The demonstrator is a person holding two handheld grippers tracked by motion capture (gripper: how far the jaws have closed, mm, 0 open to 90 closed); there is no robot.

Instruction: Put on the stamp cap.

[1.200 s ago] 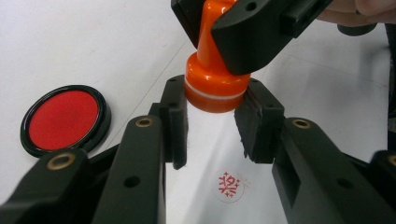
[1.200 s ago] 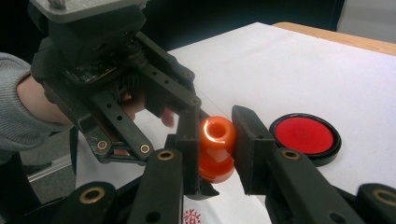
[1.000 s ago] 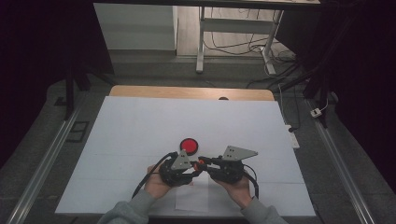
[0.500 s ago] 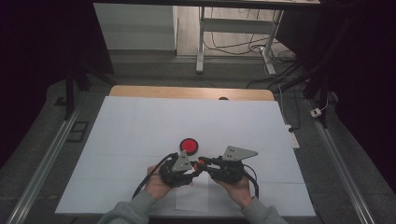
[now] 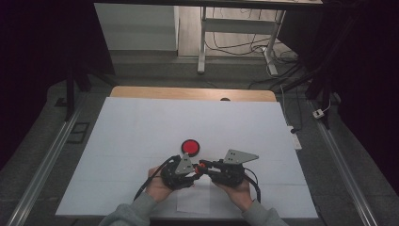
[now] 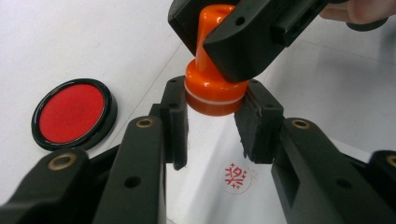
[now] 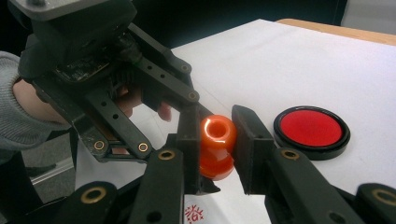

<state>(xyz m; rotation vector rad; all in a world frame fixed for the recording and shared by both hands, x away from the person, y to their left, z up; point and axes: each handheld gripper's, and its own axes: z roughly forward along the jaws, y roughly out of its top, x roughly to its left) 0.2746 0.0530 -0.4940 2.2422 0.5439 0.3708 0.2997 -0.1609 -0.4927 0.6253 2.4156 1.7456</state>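
White table (image 5: 141, 122), wide and flat. Near its front edge both grippers meet above a sheet of paper (image 5: 193, 200). Ink pad (image 6: 72, 113), round, red in a black rim, just beside. Stamp (image 6: 212, 88): orange plastic, knob over a broad base; likely light, rigid, a bit slick. Left gripper (image 6: 212, 126) clamped on the base, right gripper (image 7: 217, 135) clamped on the knob, the natural hold. Red imprint (image 6: 236, 176) below.

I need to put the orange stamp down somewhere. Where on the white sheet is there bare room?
The white sheet is bare behind the red ink pad up to the wooden table edge, and along both side margins. It is crowded near the front, where both grippers hold the orange stamp over a red print.
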